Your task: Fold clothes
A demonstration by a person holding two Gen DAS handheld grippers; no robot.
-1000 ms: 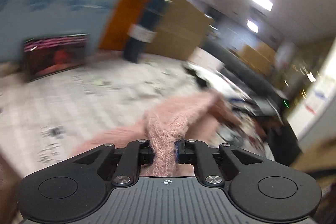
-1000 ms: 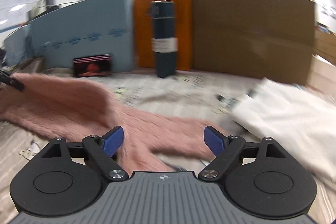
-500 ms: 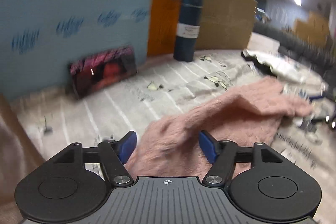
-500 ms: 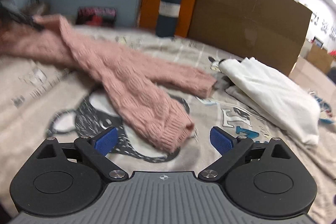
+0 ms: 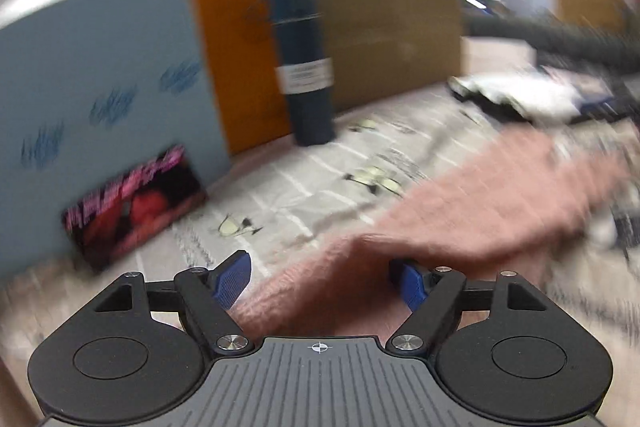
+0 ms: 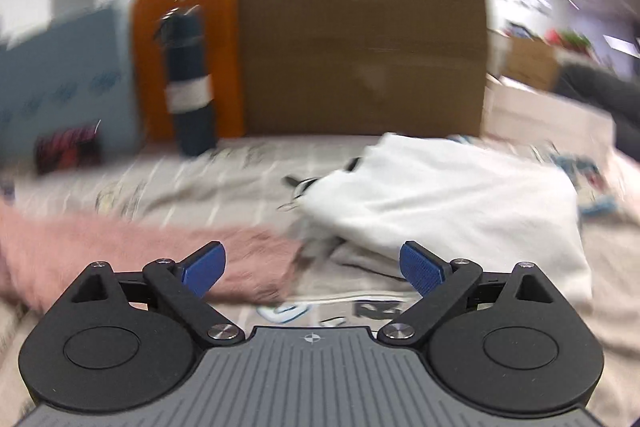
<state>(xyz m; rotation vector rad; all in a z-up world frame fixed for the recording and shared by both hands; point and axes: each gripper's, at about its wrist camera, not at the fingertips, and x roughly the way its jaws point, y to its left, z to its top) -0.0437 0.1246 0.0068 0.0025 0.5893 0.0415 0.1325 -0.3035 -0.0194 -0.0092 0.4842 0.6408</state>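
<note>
A fuzzy pink sweater (image 5: 460, 203) lies on the printed cloth-covered table (image 5: 304, 183). My left gripper (image 5: 320, 281) is open, its blue pads on either side of the sweater's near edge, not gripping it. In the right wrist view a pink sleeve end (image 6: 160, 251) lies at the left, just ahead of my right gripper (image 6: 312, 267), which is open and empty. A folded white garment (image 6: 460, 203) lies to the right of the sleeve. Both views are motion-blurred.
A dark blue bottle (image 5: 304, 67) stands at the back against an orange panel (image 5: 240, 47) and a cardboard sheet (image 6: 360, 55). A light blue board (image 5: 100, 87) with a red-pink card (image 5: 132, 199) leaning on it borders the left.
My left gripper has let go of the pink sweater and opened. The sweater now lies on the table. My right gripper stayed open and swung right toward the sleeve end and white garment.
</note>
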